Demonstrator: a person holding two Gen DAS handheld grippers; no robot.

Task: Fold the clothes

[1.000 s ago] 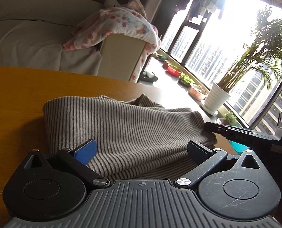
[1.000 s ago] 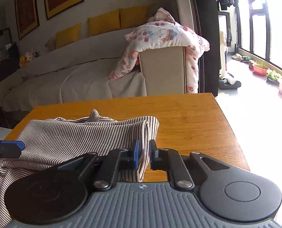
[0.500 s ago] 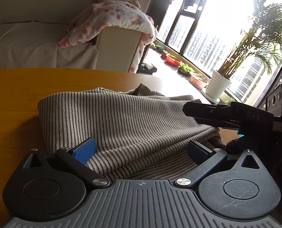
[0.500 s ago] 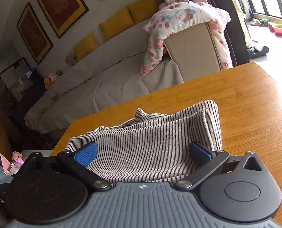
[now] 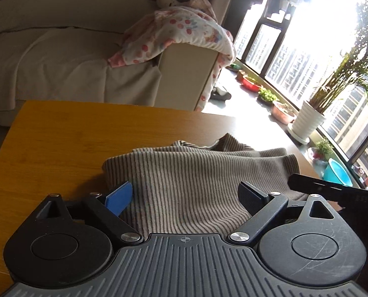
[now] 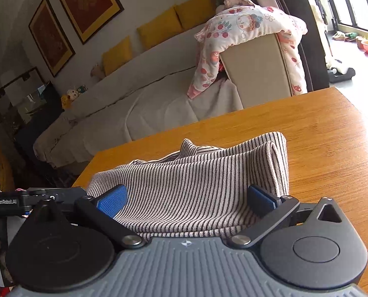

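A grey-and-black striped garment (image 5: 198, 180) lies folded in layers on the wooden table (image 5: 60, 138); it also shows in the right wrist view (image 6: 196, 188). My left gripper (image 5: 184, 195) is open, its fingers spread above the near edge of the cloth. My right gripper (image 6: 186, 198) is open too, fingers spread over the cloth's near edge, empty. The right gripper's finger (image 5: 332, 190) shows at the right in the left wrist view; the left gripper (image 6: 23, 198) shows at the left in the right wrist view.
A beige sofa (image 6: 159, 94) with a floral blanket (image 6: 246, 32) stands beyond the table. Potted plants (image 5: 307, 121) and a blue basin (image 5: 337, 173) line the window on the right. The table's right edge (image 6: 357, 113) is close to the garment.
My right gripper, shut on the cloth's folded edge a second ago, has opened and let go. Both grippers have drawn back a little; the garment lies still.
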